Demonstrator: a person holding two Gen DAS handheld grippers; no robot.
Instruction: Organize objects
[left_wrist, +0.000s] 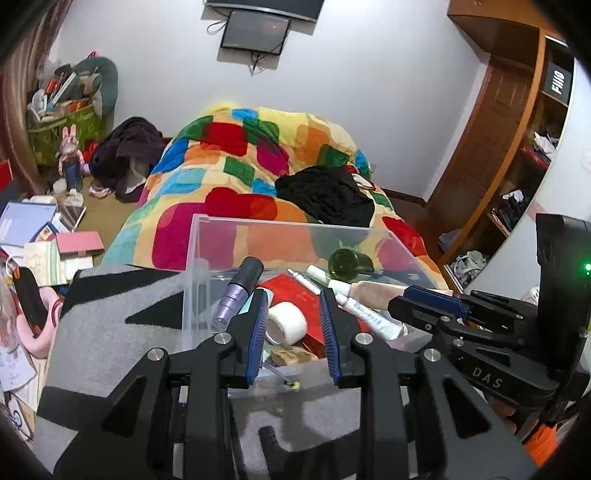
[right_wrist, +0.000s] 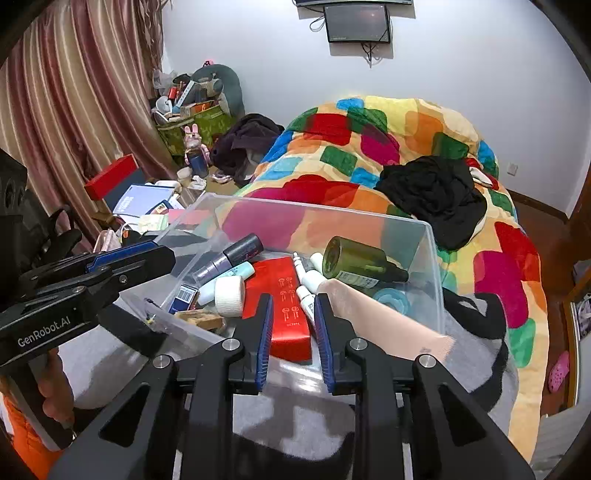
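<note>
- Clear plastic box (right_wrist: 432, 258) sits on a grey and black patterned blanket (left_wrist: 110, 317), at the foot of a bright patchwork quilt (right_wrist: 369, 147), and holds a jumble of toiletries.
- Left gripper (left_wrist: 293, 317): fingers apart, nothing clamped; a white tape roll (left_wrist: 286, 321) lies in the box beyond the gap.
- Right gripper (right_wrist: 293, 321): fingers apart and empty, over the near end of a red carton (right_wrist: 284, 302).
- Just beside that carton lie white tubes (right_wrist: 308, 286) and a long beige tube (right_wrist: 384, 321).
- Farther in: a dark green bottle (right_wrist: 358, 264) on its side, and a purple and black tube (right_wrist: 229, 258) leaning on the left wall.
</note>
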